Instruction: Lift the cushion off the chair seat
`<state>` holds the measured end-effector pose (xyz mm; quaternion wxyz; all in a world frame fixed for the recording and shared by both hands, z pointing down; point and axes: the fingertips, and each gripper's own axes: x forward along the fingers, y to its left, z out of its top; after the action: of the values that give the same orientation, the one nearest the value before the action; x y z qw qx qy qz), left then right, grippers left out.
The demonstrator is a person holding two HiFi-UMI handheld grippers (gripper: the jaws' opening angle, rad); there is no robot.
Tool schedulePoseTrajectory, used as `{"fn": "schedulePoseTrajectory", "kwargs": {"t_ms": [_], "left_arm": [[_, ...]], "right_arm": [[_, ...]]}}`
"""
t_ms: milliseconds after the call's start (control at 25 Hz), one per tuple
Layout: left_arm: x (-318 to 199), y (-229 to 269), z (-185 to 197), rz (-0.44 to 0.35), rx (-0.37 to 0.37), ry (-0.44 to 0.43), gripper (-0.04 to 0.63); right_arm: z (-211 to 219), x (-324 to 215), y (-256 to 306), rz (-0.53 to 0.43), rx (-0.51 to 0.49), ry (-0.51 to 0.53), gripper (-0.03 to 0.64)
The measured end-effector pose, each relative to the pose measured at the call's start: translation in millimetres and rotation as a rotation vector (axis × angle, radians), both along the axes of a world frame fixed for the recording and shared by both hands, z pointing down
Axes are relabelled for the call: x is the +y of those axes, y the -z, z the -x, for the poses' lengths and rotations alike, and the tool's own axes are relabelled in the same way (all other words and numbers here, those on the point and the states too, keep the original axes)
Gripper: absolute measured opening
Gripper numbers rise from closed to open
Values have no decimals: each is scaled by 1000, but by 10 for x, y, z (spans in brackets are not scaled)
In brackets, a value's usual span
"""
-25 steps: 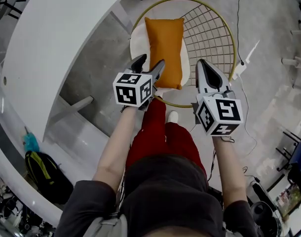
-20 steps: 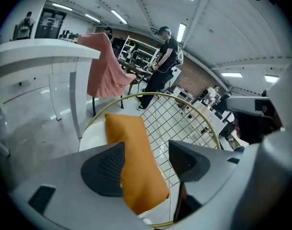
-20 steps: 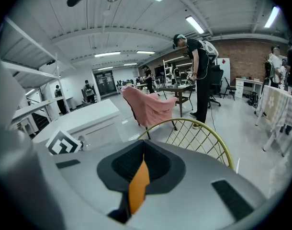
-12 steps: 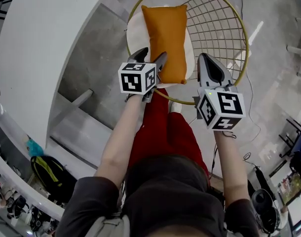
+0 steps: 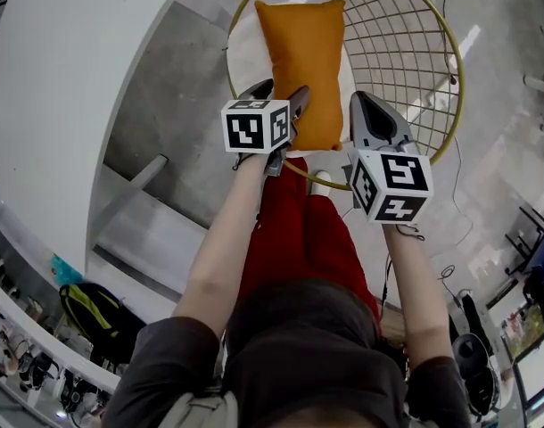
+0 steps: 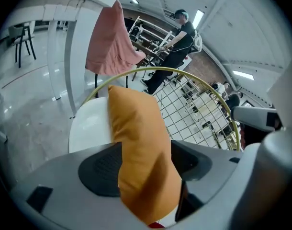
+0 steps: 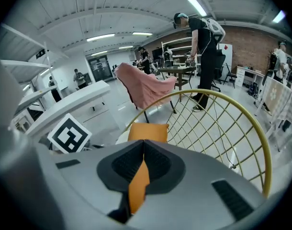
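Observation:
An orange cushion (image 5: 300, 61) lies on the white round seat (image 5: 245, 52) of a gold wire chair (image 5: 406, 52). My left gripper (image 5: 279, 90) is at the cushion's near left corner. Its jaws have just been opening and now stand wide, one on each side of that corner (image 6: 136, 152), with no clear squeeze. My right gripper (image 5: 362, 101) hovers just right of the cushion's near end, over the seat's front rim. Its fingertips meet. In the right gripper view, the cushion (image 7: 147, 132) shows beyond the tips and through the slit below them.
A white curved table (image 5: 58, 78) stands left of the chair, with a dark backpack (image 5: 98, 319) on the floor below it. A pink cloth (image 6: 110, 42) hangs over a far chair. People stand at benches (image 7: 203, 37) beyond. My red-trousered legs (image 5: 299, 230) are in front of the seat.
Both grippers have sunk and come closer to the chair. The left jaws, earlier short of the cushion, now straddle its near left corner. The right gripper stays shut.

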<state>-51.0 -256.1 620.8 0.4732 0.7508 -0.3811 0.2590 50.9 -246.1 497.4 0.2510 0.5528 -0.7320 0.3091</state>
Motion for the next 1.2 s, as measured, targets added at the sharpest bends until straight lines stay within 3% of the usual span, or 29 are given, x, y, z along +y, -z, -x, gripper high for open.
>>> {"fn": "schedulePoseTrajectory", "kwargs": {"t_ms": [360, 1200], "left_arm": [[-49, -214, -85, 89, 44, -6, 363], [-67, -548, -286, 176, -61, -94, 377]], "right_arm": [[73, -25, -176, 44, 15, 9, 18], [-3, 24, -458, 110, 8, -13, 18]]}}
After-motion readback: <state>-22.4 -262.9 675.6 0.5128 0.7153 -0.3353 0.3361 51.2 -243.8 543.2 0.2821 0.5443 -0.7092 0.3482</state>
